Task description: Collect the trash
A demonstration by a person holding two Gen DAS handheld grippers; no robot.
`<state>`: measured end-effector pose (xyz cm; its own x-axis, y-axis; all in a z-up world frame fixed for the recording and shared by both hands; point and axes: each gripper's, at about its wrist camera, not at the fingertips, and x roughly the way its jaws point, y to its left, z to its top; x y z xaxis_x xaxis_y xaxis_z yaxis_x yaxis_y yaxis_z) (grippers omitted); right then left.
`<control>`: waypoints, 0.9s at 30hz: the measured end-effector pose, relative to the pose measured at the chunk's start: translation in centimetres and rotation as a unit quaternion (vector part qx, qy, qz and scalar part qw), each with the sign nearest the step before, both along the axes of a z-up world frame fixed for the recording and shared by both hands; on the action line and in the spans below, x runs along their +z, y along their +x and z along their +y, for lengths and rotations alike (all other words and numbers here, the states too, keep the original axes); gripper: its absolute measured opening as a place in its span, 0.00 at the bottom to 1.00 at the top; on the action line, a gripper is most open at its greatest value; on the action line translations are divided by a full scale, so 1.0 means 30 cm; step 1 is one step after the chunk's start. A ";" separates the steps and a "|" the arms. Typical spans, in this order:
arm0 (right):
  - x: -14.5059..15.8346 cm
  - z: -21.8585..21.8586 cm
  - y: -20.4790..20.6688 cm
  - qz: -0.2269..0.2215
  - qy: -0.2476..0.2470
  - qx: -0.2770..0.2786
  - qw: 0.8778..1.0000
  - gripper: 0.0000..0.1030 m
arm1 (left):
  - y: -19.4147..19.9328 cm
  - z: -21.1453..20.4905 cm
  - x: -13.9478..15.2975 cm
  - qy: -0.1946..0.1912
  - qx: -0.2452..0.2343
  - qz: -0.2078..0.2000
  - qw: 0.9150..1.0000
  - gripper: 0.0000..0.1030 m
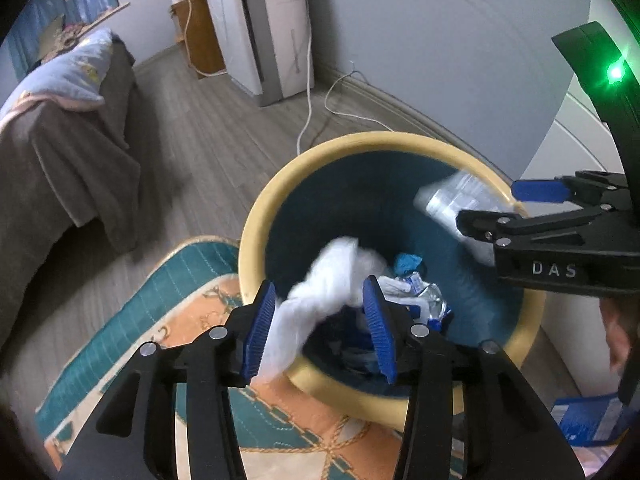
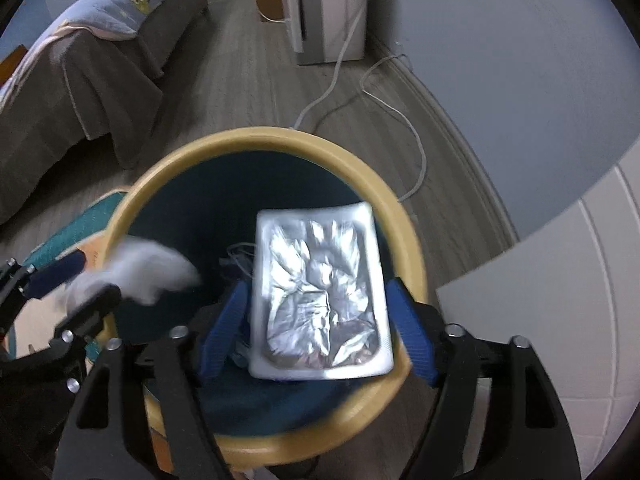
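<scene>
Over round yellow-rimmed bin point(image 2: 404, 216): crumpled tissue point(image 1: 320, 300), foil-lidded tray point(image 2: 320, 296), both tongs point(image 1: 320, 328) point(image 2: 320, 332) parted.

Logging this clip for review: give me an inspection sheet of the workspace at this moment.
Surface: grey wood-look floor; patterned teal and orange rug beside the bin.
Job's things: yellow-rimmed trash bin, trash already inside; white tissue wad; foil-lidded white tray.
Clutter: blue printed packet at the frame edge.
Grippers: left gripper open, wad loose between its jaws; right gripper open, pads clear of the tray.
Cables: white cable loops on the floor behind the bin.
Surroundings: bed with grey cover, white appliance, grey wall.
</scene>
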<state>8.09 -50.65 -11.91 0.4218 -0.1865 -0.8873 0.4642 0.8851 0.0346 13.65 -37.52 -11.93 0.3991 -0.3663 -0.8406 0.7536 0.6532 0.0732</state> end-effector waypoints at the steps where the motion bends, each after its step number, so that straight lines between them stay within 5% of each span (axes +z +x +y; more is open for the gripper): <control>1: -0.001 0.003 0.005 -0.003 -0.006 0.001 1.000 0.77 | 0.006 0.007 -0.004 0.000 0.003 0.002 1.000 0.46; 5: -0.020 -0.007 0.011 0.010 -0.005 -0.001 1.000 0.80 | 0.018 0.044 -0.016 -0.002 0.013 0.009 1.000 0.47; 8: -0.015 -0.001 -0.004 0.019 -0.016 0.002 1.000 0.81 | 0.003 0.078 -0.005 -0.010 0.019 0.008 1.000 0.66; 13: 0.053 0.048 -0.082 0.028 -0.035 0.012 0.999 0.85 | -0.053 0.136 0.089 -0.036 0.022 0.007 0.999 0.75; 15: 0.104 0.069 -0.131 0.025 -0.038 0.007 0.999 0.91 | -0.080 0.160 0.159 -0.047 0.025 0.000 0.999 0.93; 27: 0.284 0.205 -0.414 -0.005 -0.040 -0.036 0.999 0.94 | -0.257 0.305 0.383 -0.050 0.046 -0.021 0.997 0.95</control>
